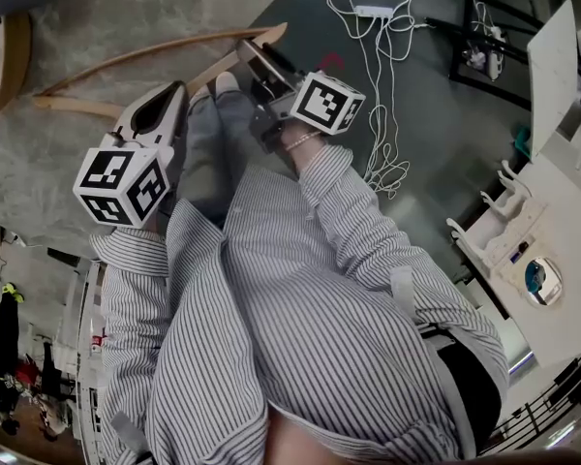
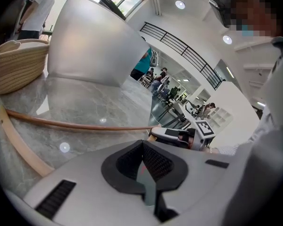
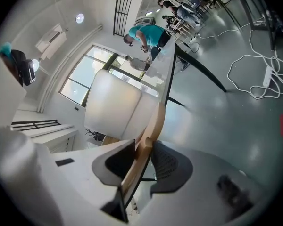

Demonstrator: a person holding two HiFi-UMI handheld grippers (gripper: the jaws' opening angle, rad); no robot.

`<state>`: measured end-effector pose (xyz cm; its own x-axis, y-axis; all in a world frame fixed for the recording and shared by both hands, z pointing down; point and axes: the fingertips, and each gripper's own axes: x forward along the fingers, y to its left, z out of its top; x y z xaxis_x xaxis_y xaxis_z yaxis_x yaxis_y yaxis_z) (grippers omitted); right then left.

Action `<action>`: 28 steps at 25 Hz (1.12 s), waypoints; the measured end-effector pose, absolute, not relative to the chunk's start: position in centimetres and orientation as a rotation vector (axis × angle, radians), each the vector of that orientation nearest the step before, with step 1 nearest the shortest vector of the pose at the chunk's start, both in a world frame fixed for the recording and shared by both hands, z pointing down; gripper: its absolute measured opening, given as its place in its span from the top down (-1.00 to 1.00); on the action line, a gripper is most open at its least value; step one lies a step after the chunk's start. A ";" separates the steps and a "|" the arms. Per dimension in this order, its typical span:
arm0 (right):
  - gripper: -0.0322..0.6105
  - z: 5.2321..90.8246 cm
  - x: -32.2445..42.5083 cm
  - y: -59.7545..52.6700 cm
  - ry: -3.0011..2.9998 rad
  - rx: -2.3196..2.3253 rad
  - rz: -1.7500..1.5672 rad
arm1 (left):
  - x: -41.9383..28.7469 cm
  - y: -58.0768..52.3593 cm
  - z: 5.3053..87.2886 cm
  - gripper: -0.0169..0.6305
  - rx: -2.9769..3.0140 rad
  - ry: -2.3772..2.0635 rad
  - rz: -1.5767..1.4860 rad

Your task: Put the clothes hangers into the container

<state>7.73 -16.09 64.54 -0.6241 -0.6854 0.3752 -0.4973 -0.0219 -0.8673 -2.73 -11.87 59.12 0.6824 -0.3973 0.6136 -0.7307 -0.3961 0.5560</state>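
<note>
A wooden clothes hanger [image 1: 145, 54] lies on the grey marble table [image 1: 87, 17], and one of its arms runs to my right gripper [image 1: 255, 61]. In the right gripper view, that gripper [image 3: 142, 147] is shut on the hanger's arm [image 3: 148, 131], with both dark pads against the wood. My left gripper [image 1: 165, 100] hovers near the hanger's middle, and its jaws [image 2: 142, 154] are shut with nothing between them. The left gripper view shows the hanger [image 2: 75, 125] curving across the table towards the right gripper [image 2: 179, 135]. A woven basket [image 1: 2, 61] [image 2: 16, 67] stands at the table's far left.
A large white rounded object [image 2: 85, 41] [image 3: 113, 105] stands behind the table. White cables and a power strip [image 1: 382, 66] lie on the dark floor to the right. A white shelf unit [image 1: 523, 240] stands at the right, and the person's striped sleeves fill the lower head view.
</note>
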 end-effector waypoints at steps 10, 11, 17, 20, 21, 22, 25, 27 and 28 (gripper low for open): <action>0.65 59.6 7.3 -17.0 2.091 -1.223 -1.583 | -3.0 -11.3 56.6 0.91 2.079 -0.886 0.451; 0.66 58.9 7.2 -17.2 2.097 -1.214 -1.567 | -3.0 -11.4 56.3 0.91 2.085 -0.890 0.448; 0.69 54.2 7.0 -18.2 2.222 -1.187 -1.428 | -2.9 -11.9 54.0 0.91 2.125 -0.931 0.423; 0.70 51.8 7.0 -19.0 2.292 -1.182 -1.360 | -2.8 -12.9 52.4 0.91 2.146 -0.963 0.390; 0.70 51.2 6.9 -19.1 2.306 -1.181 -1.348 | -2.8 -13.1 51.9 0.91 2.156 -0.971 0.376; 0.70 50.6 6.8 -19.2 2.317 -1.184 -1.341 | -2.8 -13.4 51.3 0.91 2.167 -0.975 0.364; 0.70 49.1 6.2 -19.4 2.357 -1.194 -1.326 | -2.9 -14.1 49.7 0.91 2.202 -0.993 0.329; 0.70 48.1 5.9 -19.6 2.386 -1.189 -1.309 | -2.8 -14.7 48.5 0.91 2.225 -1.005 0.304; 0.70 47.5 5.8 -19.6 2.399 -1.182 -1.298 | -2.7 -14.9 48.0 0.91 2.235 -1.010 0.295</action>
<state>5.78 -19.60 47.48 -0.6717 -0.7106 0.2094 -0.5642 0.3075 -0.7662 -2.69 -14.87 47.95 0.6764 -0.5855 0.4468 -0.7339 -0.4852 0.4753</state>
